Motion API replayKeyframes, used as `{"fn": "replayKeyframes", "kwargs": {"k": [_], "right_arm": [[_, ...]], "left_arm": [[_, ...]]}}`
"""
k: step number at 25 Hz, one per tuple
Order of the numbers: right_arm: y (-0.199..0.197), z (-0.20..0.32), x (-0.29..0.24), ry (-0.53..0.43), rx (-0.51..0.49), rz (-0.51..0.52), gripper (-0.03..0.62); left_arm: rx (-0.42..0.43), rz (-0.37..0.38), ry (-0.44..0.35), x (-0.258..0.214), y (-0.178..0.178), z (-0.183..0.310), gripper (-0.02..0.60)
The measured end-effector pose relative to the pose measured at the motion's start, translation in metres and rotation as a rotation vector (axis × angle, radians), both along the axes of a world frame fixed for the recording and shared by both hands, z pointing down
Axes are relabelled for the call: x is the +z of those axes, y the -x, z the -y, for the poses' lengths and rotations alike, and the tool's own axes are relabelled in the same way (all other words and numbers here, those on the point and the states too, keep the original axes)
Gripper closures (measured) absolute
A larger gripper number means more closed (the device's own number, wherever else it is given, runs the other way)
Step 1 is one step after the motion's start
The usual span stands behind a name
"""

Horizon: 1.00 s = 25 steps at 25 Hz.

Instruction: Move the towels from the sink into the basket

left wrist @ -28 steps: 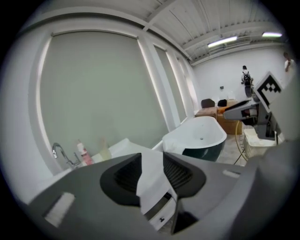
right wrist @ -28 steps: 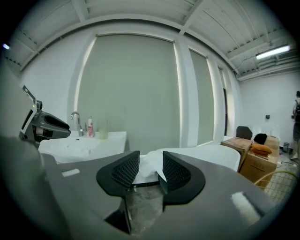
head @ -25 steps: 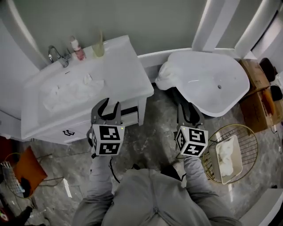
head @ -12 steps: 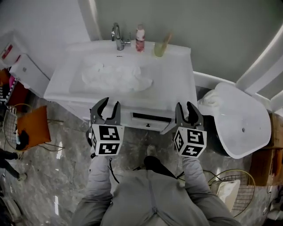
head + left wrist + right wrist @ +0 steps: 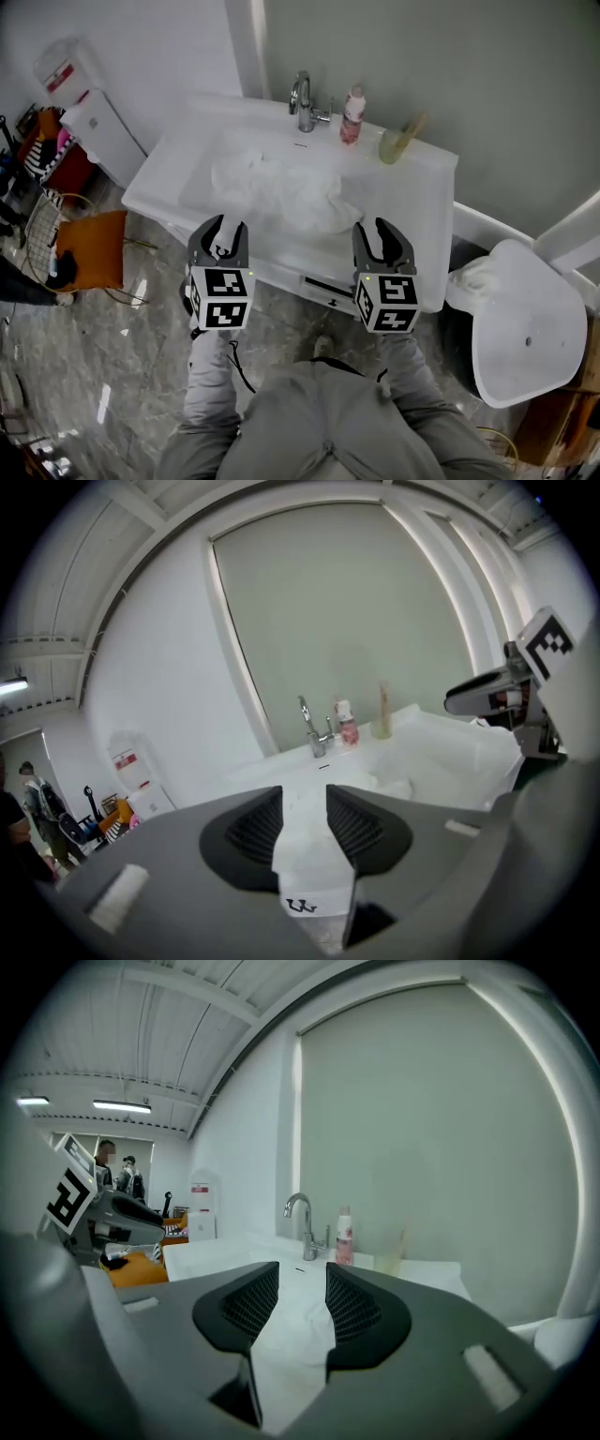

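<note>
- Head view: towels lie heaped in the sink basin, none lifted yet.
- Left gripper and right gripper hover at the sink's front edge, jaws apart, both empty.
- Step: approach. Next move probably calls for reaching forward and down, then closing on a towel.

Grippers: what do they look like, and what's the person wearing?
Left gripper and right gripper match: dark grey bodies, black ribbed pads, and a white cube with black square markers on each. The person wears grey long sleeves.
</note>
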State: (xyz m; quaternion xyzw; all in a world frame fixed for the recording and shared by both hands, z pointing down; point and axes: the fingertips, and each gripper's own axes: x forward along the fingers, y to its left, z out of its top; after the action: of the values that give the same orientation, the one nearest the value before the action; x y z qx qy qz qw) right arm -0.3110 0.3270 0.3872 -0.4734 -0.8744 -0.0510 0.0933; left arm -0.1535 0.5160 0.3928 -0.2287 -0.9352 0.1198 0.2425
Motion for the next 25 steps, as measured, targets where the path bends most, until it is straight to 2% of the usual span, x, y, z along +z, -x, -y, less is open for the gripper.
{"fn": "replayKeyframes", "kwargs": {"k": [8, 14, 18, 25], "right_arm": [[0.034, -0.054, 0.004, 0.000, -0.105, -0.011, 0.457], [0.051, -0.092, 0.021, -0.038, -0.129, -0.052, 0.457], [0.062, -0.121, 0.047, -0.104, -0.125, -0.096, 0.456], [0.075, -0.160, 0.126, -0.302, -0.107, -0.236, 0.404]], "left_arm": [[-0.083, -0.013, 0.005, 0.001, 0.026, -0.038, 0.400], [-0.094, -0.045, -0.013, 0.011, 0.044, -0.077, 0.400], [-0.045, -0.096, -0.055, 0.034, 0.067, -0.110, 0.400], [0.096, -0.262, -0.128, 0.100, 0.119, -0.164, 0.387]]}}
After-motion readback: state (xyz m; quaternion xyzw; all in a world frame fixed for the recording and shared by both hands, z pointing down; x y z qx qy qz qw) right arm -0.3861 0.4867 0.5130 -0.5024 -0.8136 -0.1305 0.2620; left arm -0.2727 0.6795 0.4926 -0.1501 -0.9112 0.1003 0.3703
